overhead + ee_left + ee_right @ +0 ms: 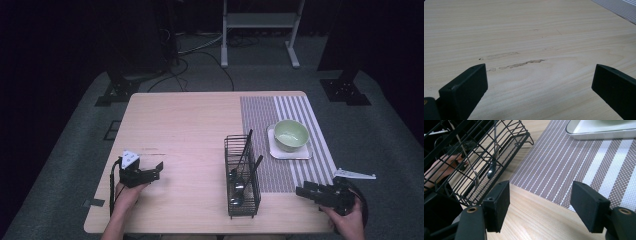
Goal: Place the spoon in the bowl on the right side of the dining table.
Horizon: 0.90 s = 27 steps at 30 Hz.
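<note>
Bench [180, 125]: light wood top, its left half bare save for faint scuff marks [521, 64] in the grain ahead of the left tool.
Left hand-held gripper [159, 171]: near left of the bench, held low over the wood, jaws spread wide with nothing between them; grey three-cornered plate on top, cable trailing back to the hand.
Right hand-held gripper [301, 190]: near right edge of the bench, pointing left toward the basket; jaws apart and empty, over bare wood just off the near edge of the placemat.
Wire basket [242, 176]: black, oblong, standing near centre-right, between the two tools and closer to the right one; its right side is just beside or over the placemat's left edge, exact contact not clear.
Utensils [239, 184]: dark spoons or ladles lying in the basket, bowls toward the near end, handles leaning up over the far rim; exact number hard to tell.
Placemat [260, 120]: brown-and-white striped weave, covering the right part of the bench.
Square plate [292, 153]: white, on the placemat, right of the basket.
Bowl [291, 135]: pale green, sitting on the plate.
Obstruction: the basket's wire wall stands between the right tool and the utensils.
Surroundings: grey carpet, metal stand legs and cables beyond the far edge.
</note>
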Motion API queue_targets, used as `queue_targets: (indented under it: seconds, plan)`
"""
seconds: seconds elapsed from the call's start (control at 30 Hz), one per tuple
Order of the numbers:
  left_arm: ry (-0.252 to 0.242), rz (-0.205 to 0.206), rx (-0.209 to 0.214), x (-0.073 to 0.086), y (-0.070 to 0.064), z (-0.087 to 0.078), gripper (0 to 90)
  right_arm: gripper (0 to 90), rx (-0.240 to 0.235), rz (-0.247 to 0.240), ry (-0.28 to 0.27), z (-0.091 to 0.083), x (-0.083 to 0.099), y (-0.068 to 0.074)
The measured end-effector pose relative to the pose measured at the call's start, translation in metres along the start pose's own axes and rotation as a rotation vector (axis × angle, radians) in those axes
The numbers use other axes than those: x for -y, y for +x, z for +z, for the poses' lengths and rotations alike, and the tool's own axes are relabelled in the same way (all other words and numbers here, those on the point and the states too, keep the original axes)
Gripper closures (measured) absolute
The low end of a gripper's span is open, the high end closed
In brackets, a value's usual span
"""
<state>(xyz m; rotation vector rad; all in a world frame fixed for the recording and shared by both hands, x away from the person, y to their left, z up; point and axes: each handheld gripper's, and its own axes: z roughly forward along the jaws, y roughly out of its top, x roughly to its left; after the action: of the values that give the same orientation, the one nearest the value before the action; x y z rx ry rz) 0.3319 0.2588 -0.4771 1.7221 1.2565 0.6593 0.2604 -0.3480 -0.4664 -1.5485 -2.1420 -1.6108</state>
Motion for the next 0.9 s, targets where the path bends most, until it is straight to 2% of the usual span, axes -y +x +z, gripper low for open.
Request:
queue_targets:
  seconds: [0.43, 0.67, 0.9]
  plan:
    - [-0.001, 0.011, -0.004, 0.0, -0.001, 0.0, 0.0, 30.1, -0.015, -0.028, 0.004, 0.003, -0.003, 0.008]
    - [-0.003, 0.012, -0.004, 0.0, -0.001, 0.0, 0.0, 29.5, -0.031, -0.045, -0.002, 0.004, -0.009, 0.017]
    - [0.0, 0.013, -0.005, 0.0, -0.001, 0.0, 0.0, 28.9, -0.043, -0.077, 0.018, 0.007, -0.018, 0.028]
